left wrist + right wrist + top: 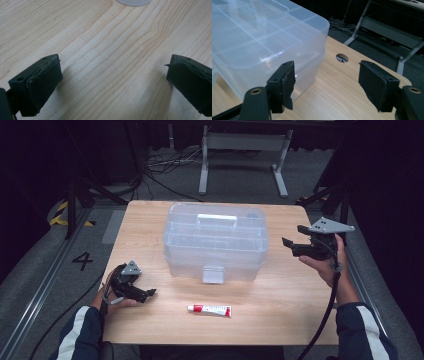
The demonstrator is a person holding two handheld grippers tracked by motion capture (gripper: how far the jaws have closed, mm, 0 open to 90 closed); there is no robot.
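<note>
A person sits at a wooden table with one gripper in each hand. One clear plastic storage box, lid shut and front latch facing the person, stands at the table's centre, likely ready for opening. One small red-and-white tube lies flat at six o'clock from the box, probably waiting to be packed inside. The left gripper rests low at eight o'clock, released and empty. The right gripper hovers at three o'clock beside the box's end, jaws spread, grasping nothing.
</note>
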